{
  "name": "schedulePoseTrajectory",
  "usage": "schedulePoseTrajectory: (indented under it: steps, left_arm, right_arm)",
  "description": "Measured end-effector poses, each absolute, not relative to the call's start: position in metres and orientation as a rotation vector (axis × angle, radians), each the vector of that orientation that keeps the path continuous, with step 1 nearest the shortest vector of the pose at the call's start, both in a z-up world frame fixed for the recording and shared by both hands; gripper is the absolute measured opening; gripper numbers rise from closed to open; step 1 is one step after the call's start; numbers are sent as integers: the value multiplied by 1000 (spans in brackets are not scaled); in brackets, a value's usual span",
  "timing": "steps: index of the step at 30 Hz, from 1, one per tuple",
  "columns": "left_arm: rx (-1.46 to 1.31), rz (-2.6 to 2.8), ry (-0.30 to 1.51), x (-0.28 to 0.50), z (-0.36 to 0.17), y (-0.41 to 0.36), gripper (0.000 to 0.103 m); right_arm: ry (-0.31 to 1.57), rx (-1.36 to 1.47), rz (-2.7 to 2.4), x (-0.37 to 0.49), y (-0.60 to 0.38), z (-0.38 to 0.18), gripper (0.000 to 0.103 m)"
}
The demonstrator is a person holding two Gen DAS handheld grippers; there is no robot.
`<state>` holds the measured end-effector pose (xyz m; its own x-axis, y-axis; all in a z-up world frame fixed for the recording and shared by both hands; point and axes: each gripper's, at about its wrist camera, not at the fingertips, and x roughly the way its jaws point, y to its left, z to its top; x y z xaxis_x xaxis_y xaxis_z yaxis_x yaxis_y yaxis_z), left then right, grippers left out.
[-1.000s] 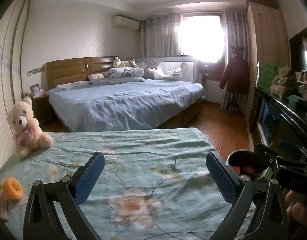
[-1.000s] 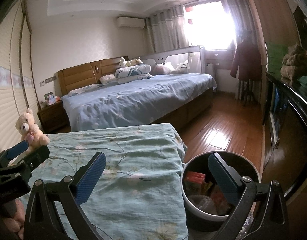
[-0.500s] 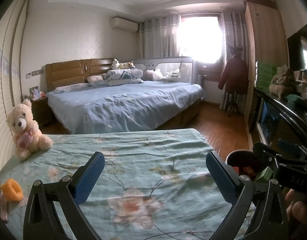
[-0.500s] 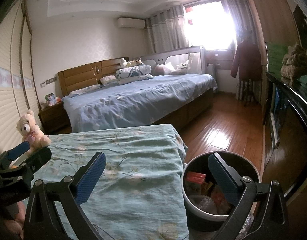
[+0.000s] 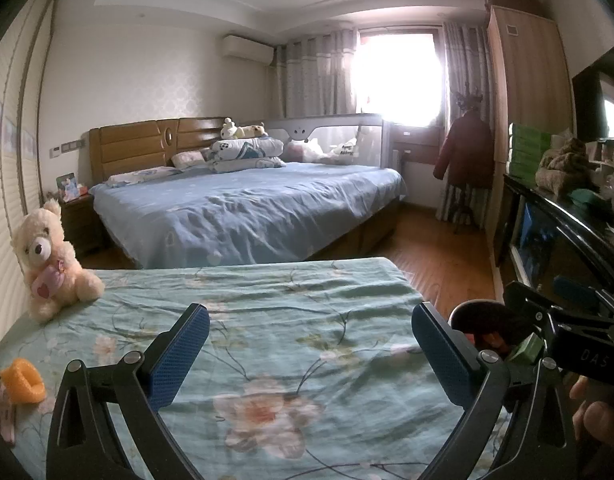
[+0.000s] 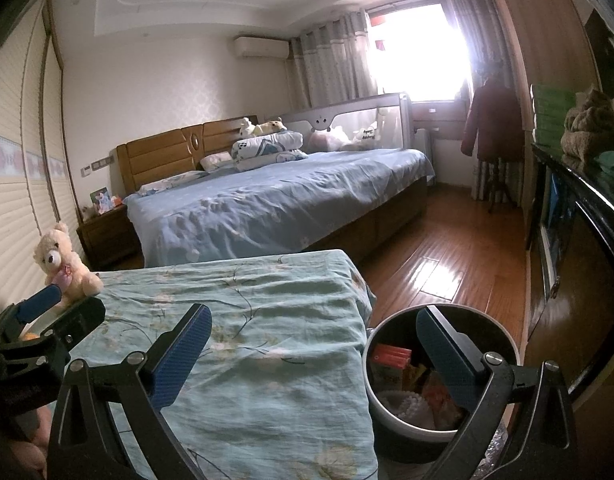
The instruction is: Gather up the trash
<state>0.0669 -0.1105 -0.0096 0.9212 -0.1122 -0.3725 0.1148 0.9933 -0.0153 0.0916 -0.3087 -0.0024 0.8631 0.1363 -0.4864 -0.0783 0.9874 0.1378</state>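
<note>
Grippers (image 5: 307,354) unmoved, fingers (image 5: 179,354) apart.

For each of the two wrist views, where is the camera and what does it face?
Left wrist: behind the open left gripper, over the floral bedspread, facing the blue bed; the right gripper and a hand show at right.
Right wrist: behind the open right gripper, over the bedspread's right edge and the trash bin; the left gripper shows at left.
Shared: teddy bear, blue bed, window.
</note>
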Motion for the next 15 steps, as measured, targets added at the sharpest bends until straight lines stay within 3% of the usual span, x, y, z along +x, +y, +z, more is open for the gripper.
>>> schedulePoseTrajectory:
  steps: [15]
  left_arm:
    - [8,-124,385,68,-10,-111,102]
  right_arm:
    - [517,116,113,91,-309,-3,103]
